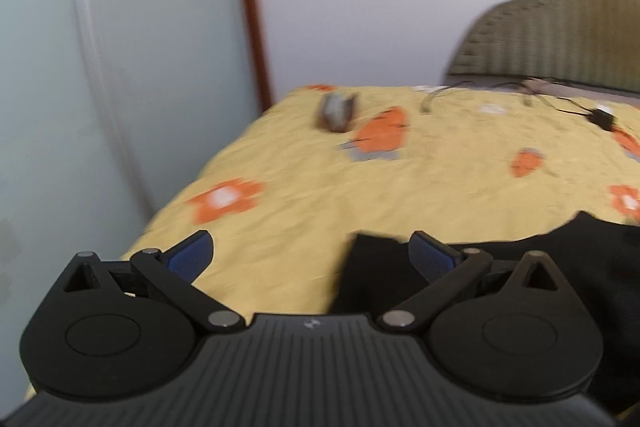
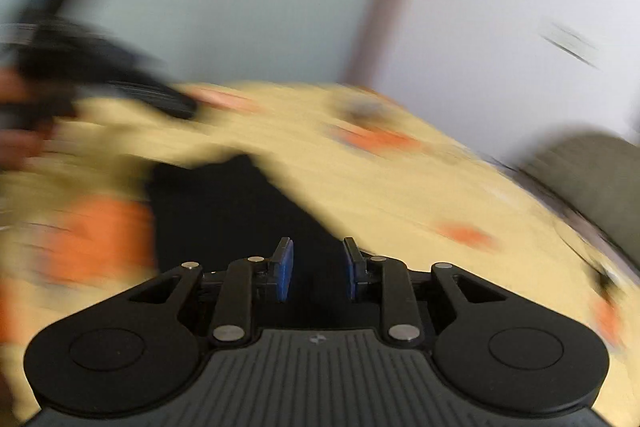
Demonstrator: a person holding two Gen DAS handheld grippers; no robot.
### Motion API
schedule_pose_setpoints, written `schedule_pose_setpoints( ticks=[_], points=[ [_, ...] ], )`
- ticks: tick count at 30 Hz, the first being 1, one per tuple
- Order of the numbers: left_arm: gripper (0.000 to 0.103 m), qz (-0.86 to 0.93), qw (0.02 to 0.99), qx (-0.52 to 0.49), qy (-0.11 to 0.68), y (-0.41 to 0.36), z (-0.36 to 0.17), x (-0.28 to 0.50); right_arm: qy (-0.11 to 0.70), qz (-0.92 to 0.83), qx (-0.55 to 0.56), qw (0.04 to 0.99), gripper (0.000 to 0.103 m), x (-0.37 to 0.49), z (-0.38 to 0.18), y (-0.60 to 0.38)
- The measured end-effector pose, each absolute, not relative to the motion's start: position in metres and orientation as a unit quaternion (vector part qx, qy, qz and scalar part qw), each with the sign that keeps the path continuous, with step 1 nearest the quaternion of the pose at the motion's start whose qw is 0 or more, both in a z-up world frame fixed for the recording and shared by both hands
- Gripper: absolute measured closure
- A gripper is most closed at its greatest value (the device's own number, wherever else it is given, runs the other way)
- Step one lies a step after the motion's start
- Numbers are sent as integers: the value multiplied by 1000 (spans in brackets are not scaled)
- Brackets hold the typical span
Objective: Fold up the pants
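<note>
The black pants [image 1: 568,267] lie on a yellow bedspread with orange flowers [image 1: 360,195], at the lower right of the left wrist view. My left gripper [image 1: 310,257] is wide open above the bed, with a corner of the pants under its right finger. In the blurred right wrist view the pants [image 2: 224,211] stretch away from my right gripper [image 2: 316,269], which is partly open over the black cloth and holds nothing I can see. The left gripper [image 2: 100,67] shows there as a dark blur at upper left.
A small grey and brown object [image 1: 338,111] and cables with a black adapter [image 1: 600,117] lie at the far side of the bed. A wicker headboard [image 1: 560,31] stands at the right. A white wall and a door frame [image 1: 252,7] are behind.
</note>
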State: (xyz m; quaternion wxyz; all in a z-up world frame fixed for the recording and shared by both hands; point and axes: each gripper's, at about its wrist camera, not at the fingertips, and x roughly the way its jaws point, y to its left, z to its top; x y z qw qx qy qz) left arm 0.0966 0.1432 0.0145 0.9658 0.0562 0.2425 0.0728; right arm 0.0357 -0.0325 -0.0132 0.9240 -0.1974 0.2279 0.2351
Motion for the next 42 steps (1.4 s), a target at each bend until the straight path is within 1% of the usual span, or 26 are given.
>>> schedule_pose_setpoints(
  ticks=[3, 6, 9, 11, 14, 15, 18, 20, 21, 23, 25, 26, 27, 29, 30, 31, 33, 34, 36, 37, 38, 41, 42],
  points=[
    [0, 49, 967, 66, 242, 115, 8, 119, 312, 213, -75, 923, 78, 103, -22, -102],
    [0, 44, 964, 70, 251, 99, -1, 146, 352, 250, 37, 901, 78, 154, -33, -141],
    [0, 78, 957, 91, 264, 94, -17, 171, 377, 283, 94, 877, 77, 187, -44, -153],
    [0, 112, 948, 102, 280, 99, -32, 181, 403, 312, 118, 852, 74, 208, -52, -153],
    [0, 145, 935, 103, 306, 113, -54, 187, 446, 320, 100, 830, 74, 232, -65, -142],
    [0, 146, 933, 96, 314, 118, -59, 186, 453, 325, 82, 826, 80, 233, -68, -137],
    [0, 149, 936, 95, 303, 121, -66, 181, 445, 333, 43, 830, 98, 226, -67, -133],
    [0, 160, 935, 108, 297, 117, -69, 181, 427, 306, 27, 850, 99, 222, -62, -133],
    [0, 165, 935, 111, 294, 116, -70, 180, 418, 284, 12, 863, 103, 220, -61, -131],
    [0, 171, 934, 117, 290, 114, -71, 180, 400, 213, -46, 890, 103, 223, -66, -122],
    [0, 172, 934, 121, 289, 114, -71, 181, 390, 204, -39, 897, 102, 218, -68, -123],
    [0, 171, 934, 123, 289, 114, -71, 182, 370, 196, -32, 907, 102, 211, -64, -125],
    [0, 171, 933, 125, 290, 113, -70, 183, 346, 184, -33, 919, 99, 200, -57, -126],
    [0, 172, 932, 130, 290, 111, -69, 183, 322, 218, -2, 921, 99, 181, -45, -126],
    [0, 175, 931, 137, 290, 109, -69, 182, 328, 261, 15, 908, 97, 176, -43, -124],
    [0, 178, 930, 142, 288, 107, -70, 182, 350, 300, 24, 887, 97, 176, -46, -118],
    [0, 186, 929, 155, 279, 103, -71, 180, 380, 289, -7, 879, 97, 179, -58, -102],
    [0, 188, 929, 159, 276, 102, -72, 180, 388, 254, -34, 885, 93, 184, -66, -97],
    [0, 188, 930, 158, 274, 102, -72, 179, 372, 202, -27, 906, 81, 188, -69, -105],
    [0, 184, 932, 157, 269, 103, -70, 177, 374, 157, -32, 914, 81, 186, -67, -108],
    [0, 181, 935, 157, 262, 103, -67, 174, 363, 157, -25, 918, 81, 179, -61, -112],
    [0, 176, 939, 168, 243, 96, -53, 163, 326, 217, 20, 920, 79, 136, -36, -133],
    [0, 170, 942, 166, 237, 93, -47, 159, 322, 233, 21, 917, 74, 118, -31, -138]
  ],
)
